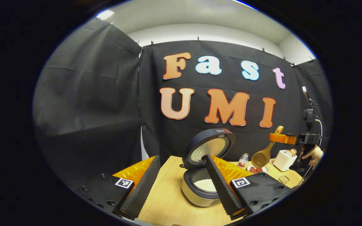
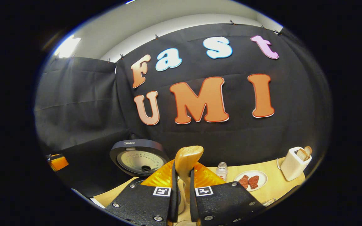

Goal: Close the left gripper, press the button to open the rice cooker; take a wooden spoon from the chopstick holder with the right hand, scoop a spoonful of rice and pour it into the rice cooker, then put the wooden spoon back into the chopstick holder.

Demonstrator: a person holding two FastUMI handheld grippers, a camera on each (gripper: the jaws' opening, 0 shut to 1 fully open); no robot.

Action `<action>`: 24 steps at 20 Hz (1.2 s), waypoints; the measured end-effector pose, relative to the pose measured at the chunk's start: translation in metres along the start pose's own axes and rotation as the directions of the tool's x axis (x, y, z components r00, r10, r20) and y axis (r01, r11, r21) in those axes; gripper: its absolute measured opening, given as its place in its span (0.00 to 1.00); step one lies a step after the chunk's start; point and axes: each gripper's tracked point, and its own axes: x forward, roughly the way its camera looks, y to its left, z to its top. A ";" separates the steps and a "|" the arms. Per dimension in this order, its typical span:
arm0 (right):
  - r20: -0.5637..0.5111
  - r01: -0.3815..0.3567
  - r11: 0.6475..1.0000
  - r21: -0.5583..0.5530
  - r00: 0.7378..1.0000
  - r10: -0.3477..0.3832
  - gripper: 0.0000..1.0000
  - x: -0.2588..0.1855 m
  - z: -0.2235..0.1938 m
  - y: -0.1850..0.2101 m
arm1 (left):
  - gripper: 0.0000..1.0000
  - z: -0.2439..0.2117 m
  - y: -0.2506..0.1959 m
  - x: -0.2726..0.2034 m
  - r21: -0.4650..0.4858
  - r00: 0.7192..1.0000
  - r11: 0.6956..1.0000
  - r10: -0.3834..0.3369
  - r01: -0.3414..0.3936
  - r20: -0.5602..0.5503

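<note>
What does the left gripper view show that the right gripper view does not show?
Left gripper view alone: the white rice inside the pot, the bowl of the wooden spoon, and a hand holding the right hand-held gripper from outside.

Right gripper view alone: the spoon's handle end between that hand-held gripper's shut fingers.

Both: the open rice cooker with raised lid, toaster, small bottle, plate and wooden table.
</note>
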 end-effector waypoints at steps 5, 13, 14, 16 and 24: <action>0.019 0.124 0.992 0.028 0.992 -0.124 0.14 -0.036 0.003 -0.075 | 1.00 0.002 -0.008 0.007 0.016 1.000 1.000 0.002 -0.002 0.004; -0.011 0.286 0.956 0.073 0.958 -0.286 0.14 -0.091 -0.023 -0.173 | 1.00 0.016 -0.024 0.015 0.049 0.999 0.999 -0.016 0.014 0.045; -0.018 0.305 0.949 0.081 0.952 -0.304 0.14 -0.097 -0.029 -0.184 | 0.99 0.019 -0.026 0.016 0.055 0.999 0.998 -0.018 0.015 0.051; -0.026 0.332 0.938 0.096 0.943 -0.331 0.14 -0.104 -0.044 -0.204 | 0.96 0.019 -0.033 0.016 0.045 0.998 0.999 -0.033 0.030 0.051; -0.147 0.415 0.898 0.147 0.907 -0.395 0.14 -0.103 -0.135 -0.256 | 0.95 0.011 -0.044 0.010 0.061 0.998 0.997 -0.052 0.050 0.039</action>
